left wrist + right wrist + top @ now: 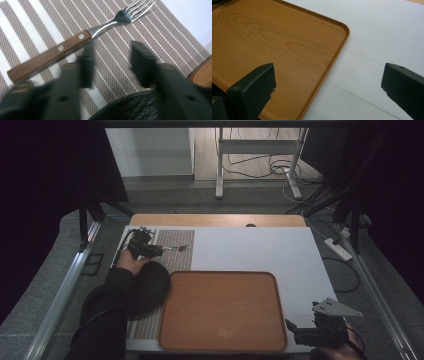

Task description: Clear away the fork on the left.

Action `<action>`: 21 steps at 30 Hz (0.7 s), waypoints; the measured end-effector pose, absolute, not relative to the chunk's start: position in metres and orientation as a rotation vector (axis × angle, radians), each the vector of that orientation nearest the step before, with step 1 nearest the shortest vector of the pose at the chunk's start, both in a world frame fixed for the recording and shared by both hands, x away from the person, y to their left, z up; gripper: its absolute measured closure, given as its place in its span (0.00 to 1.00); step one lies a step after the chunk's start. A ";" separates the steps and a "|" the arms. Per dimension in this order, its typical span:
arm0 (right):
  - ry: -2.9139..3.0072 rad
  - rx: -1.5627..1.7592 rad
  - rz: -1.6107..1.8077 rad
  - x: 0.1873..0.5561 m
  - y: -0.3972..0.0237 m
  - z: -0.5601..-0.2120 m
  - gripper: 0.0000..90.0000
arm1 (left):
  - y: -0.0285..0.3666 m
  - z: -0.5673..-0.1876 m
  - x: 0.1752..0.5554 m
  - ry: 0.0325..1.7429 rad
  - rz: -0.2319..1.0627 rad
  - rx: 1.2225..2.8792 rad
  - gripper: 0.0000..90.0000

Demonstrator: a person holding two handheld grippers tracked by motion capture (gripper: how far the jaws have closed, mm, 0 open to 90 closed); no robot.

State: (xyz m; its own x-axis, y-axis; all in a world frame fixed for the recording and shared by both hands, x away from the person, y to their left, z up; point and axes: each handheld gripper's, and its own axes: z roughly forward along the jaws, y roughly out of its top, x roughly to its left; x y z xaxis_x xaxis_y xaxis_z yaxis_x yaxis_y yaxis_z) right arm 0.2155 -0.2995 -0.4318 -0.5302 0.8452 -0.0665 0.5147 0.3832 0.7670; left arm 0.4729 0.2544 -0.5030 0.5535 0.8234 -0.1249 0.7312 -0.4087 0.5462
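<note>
High view: the left tongs (159, 251) sit at the far left of the white counter (250, 247), over the brown striped woven placemat (175, 257), beside a steel fork with a riveted wooden handle (176, 248); the right tongs (291, 329) wait by the orange wooden tray (222, 310).

Left gripper view: jaws partly closed, holding nothing; the fork (50, 56) lies flat just beyond them, handle touching one jaw tip; a dark round plate (130, 107) lies below; advisable to straddle the handle mid-length before closing.

Right gripper view: jaws wide apart, empty, over the tray (274, 45) corner; wood grain shows here, too fine to read from above.
</note>
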 end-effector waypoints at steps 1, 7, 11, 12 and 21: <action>2.196 1.169 0.981 0.215 -0.300 -0.432 0.00 | 0.256 -0.503 0.475 1.250 0.223 2.243 0.83; 2.196 1.172 0.981 0.216 -0.300 -0.432 0.00 | 0.261 -0.505 0.494 1.304 0.241 2.212 0.99; 2.196 1.171 0.982 0.216 -0.300 -0.432 0.00 | 0.263 -0.510 0.508 1.375 0.267 2.194 0.99; 2.197 1.169 0.983 0.215 -0.300 -0.432 0.00 | 0.263 -0.510 0.508 1.375 0.267 2.194 0.99; 2.197 1.171 0.993 0.215 -0.301 -0.432 0.00 | 0.277 -0.522 0.518 1.506 0.252 2.211 0.99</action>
State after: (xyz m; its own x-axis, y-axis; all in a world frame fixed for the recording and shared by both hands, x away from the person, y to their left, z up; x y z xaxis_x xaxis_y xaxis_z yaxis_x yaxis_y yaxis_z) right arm 0.2152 -0.3008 -0.4318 -0.5339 0.8436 -0.0578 0.5138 0.3780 0.7702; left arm 0.5178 0.2768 -0.5224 0.3868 0.9167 -0.0996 0.8345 -0.3021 0.4608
